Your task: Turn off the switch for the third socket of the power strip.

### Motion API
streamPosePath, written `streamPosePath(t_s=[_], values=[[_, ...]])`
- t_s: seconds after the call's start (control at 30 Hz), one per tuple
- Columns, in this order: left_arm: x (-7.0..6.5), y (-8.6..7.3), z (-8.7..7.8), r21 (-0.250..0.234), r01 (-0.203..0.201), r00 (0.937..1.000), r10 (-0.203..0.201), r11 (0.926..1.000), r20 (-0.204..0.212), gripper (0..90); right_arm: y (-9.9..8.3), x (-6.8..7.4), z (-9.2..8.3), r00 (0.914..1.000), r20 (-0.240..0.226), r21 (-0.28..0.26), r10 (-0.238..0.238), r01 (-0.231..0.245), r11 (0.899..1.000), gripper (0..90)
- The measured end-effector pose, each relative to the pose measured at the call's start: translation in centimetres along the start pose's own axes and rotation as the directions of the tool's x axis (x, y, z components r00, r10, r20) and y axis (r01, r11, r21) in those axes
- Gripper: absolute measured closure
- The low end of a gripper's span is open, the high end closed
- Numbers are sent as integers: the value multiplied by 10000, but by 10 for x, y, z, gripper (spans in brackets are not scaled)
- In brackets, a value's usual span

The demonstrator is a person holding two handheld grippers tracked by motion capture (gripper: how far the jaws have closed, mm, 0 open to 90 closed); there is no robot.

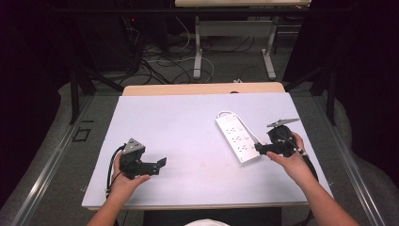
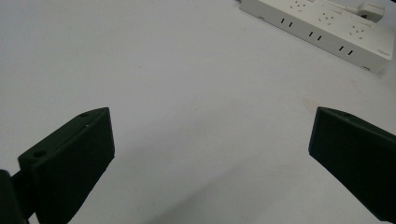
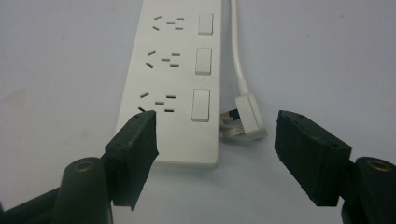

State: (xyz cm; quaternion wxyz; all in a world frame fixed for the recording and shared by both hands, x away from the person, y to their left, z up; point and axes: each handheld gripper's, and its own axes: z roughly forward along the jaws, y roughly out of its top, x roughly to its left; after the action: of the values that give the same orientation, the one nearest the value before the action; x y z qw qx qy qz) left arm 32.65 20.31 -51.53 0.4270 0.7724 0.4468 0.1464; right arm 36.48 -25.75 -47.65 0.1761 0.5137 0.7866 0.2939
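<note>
A white power strip (image 1: pixel 236 136) with three sockets and three switches lies flat on the white table (image 1: pixel 183 122), right of centre. Its white cord (image 3: pixel 236 42) loops back along its side and ends in a plug (image 3: pixel 247 116), which lies loose on the table beside the strip's near end. My right gripper (image 1: pixel 258 148) sits at that near end, open; in the right gripper view (image 3: pixel 217 123) one jaw hangs over the strip's corner, the other stands right of the plug, and neither touches anything. My left gripper (image 1: pixel 162 162) is open over bare table at the front left, with the strip (image 2: pixel 327 32) far off.
The white mat covers a wooden table whose far edge (image 1: pixel 202 88) shows at the back. Beyond it, cables (image 1: pixel 160 66) lie on the floor around the legs of another desk (image 1: pixel 197 52). Dark curtains close in both sides.
</note>
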Motion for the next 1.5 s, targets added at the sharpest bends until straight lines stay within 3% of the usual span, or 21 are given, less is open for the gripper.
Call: streamPosePath(t_s=[0.33, 0.63, 0.97, 1.03, 1.23, 1.43, 1.5], values=[[0, -1, 1, -137, 39, 10000, -40, 9999, -77, 0, 12, -4, 8, 9965, -512, 511, 658, -632, 9967, 324], [0, -1, 1, -141, 22, 9999, -24, 9999, -102, 0, 22, -12, 12, 9853, -1000, 951, 1382, -1288, 9871, 407], [1, -1, 1, -78, -92, 9999, 91, 9999, -118, 0, 29, -14, 19, 9822, -935, 1293, 1629, -1502, 9802, 479], [0, -1, 1, -122, 34, 9999, -36, 9999, -110, 0, 30, -14, 21, 9822, -876, 1332, 1661, -1537, 9791, 490], [0, -1, 1, -76, -9, 9999, 8, 10000, -113, 0, 33, -17, 26, 9764, -1094, 1684, 1864, -1666, 9715, 512], [0, -1, 2, -73, 35, 9999, -35, 10000, -106, 0, 34, -16, 32, 9763, -950, 1951, 1942, -1731, 9654, 605], [0, -1, 2, -71, -27, 9999, 26, 10000, -134, 0, 35, -14, 33, 9743, -776, 2125, 2116, -1912, 9583, 634]])
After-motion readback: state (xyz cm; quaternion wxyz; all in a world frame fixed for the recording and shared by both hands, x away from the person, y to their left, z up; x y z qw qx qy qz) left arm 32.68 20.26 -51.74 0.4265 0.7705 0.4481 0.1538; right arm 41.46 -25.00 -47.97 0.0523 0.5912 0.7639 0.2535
